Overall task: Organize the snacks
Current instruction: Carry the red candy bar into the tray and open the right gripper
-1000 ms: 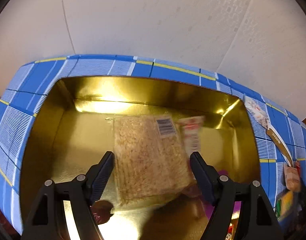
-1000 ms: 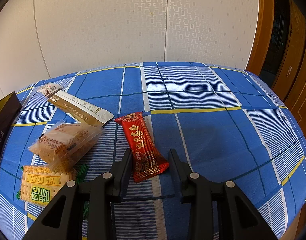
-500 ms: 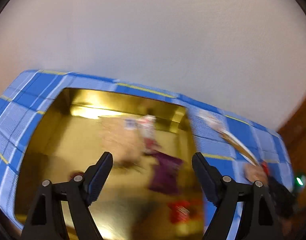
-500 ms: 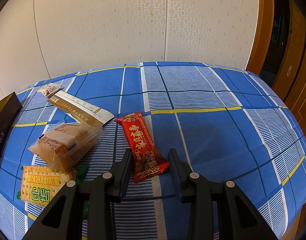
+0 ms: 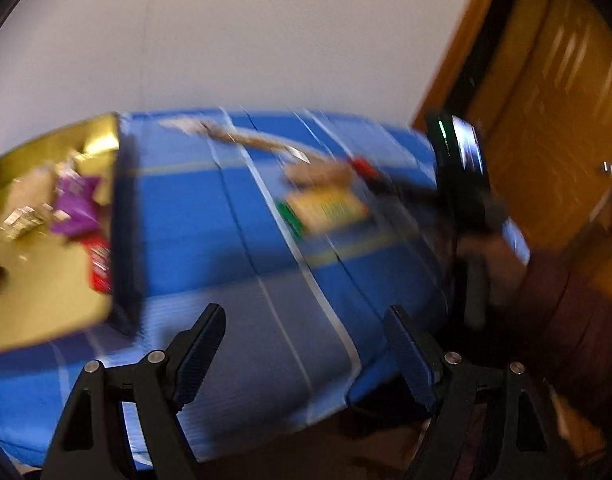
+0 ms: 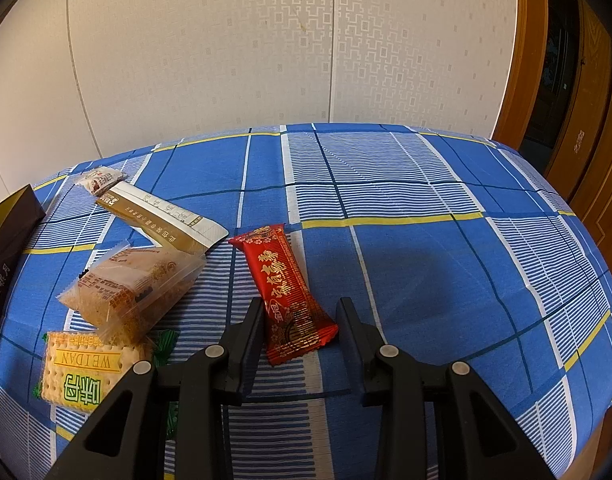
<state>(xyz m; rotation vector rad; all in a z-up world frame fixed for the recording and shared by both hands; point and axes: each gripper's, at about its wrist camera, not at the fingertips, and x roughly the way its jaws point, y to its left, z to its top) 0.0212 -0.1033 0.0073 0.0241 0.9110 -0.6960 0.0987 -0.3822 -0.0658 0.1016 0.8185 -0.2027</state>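
Red bar [image 6: 284, 292] lies on the cloth [image 6: 406, 264], its near end between the right gripper [image 6: 300, 312] fingers, jaws narrow but not pinching it. To do it well: squeeze mid-wrapper, lift clear, carry left to the box [image 5: 46, 292]. Left of the bar: clear pack [image 6: 134, 288], tan sachet [image 6: 162, 220], cracker pack [image 6: 82, 368]. Left gripper [image 5: 306, 340] is wide, empty, over bare cloth right of the box. Only the left view, blurred, shows snacks inside the box; the right view shows just its corner.

Blue plaid tablecloth [image 6: 406, 264], red gold-printed snack packet [image 6: 284, 292], gold-lined box [image 5: 46, 292].
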